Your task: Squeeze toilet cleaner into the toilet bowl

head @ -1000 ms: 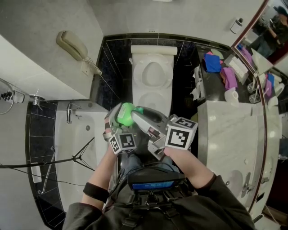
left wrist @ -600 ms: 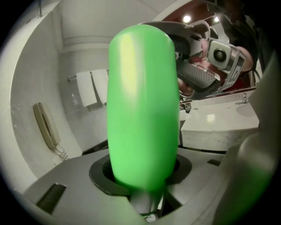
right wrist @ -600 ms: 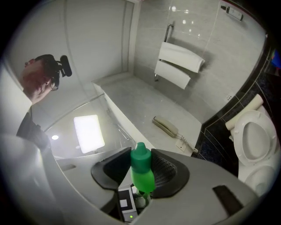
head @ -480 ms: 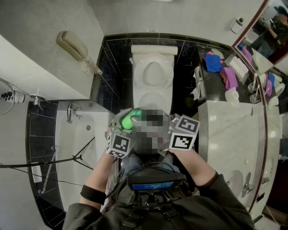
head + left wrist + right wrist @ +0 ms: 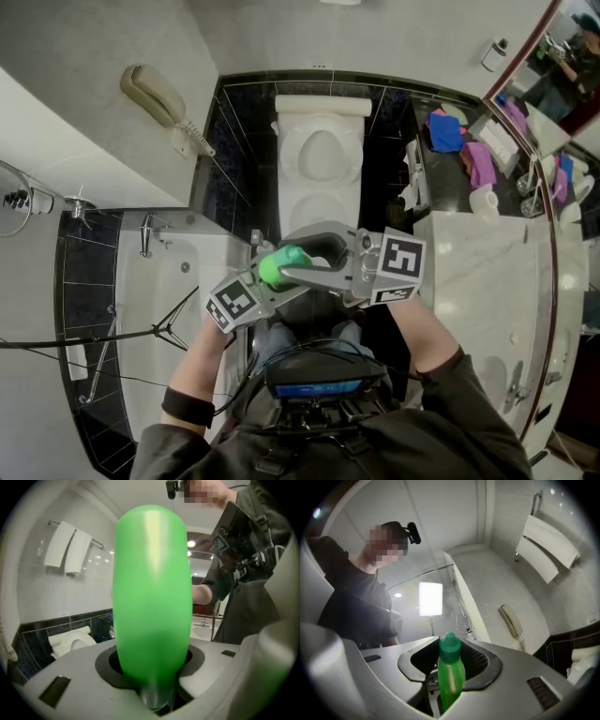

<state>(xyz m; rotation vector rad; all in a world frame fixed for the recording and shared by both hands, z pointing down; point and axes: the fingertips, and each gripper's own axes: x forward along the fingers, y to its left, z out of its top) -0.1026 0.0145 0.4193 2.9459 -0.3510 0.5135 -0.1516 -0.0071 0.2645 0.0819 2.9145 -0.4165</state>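
A green toilet-cleaner bottle [image 5: 281, 265] hangs at chest height in front of the white toilet [image 5: 286, 155], whose lid is up. My left gripper [image 5: 272, 281] comes in from the left and is shut on it. In the left gripper view the bottle [image 5: 152, 597] fills the middle, wedged between the jaws of the left gripper [image 5: 152, 667]. My right gripper [image 5: 314, 262] reaches in from the right, shut on the same bottle. In the right gripper view the bottle [image 5: 451, 677] lies along the jaws of the right gripper [image 5: 450, 667], its green cap pointing away.
A bathtub [image 5: 159, 309] runs along the left. A wall phone [image 5: 155, 94] hangs above it. On the right are a marble vanity [image 5: 478, 272], blue and purple cloths [image 5: 442, 131] and a mirror. Towels [image 5: 70, 548] hang on a rail.
Both grippers have turned with the bottle between them. The left marker cube swung out to the left, the right one rose, and the bottle now lies more level.
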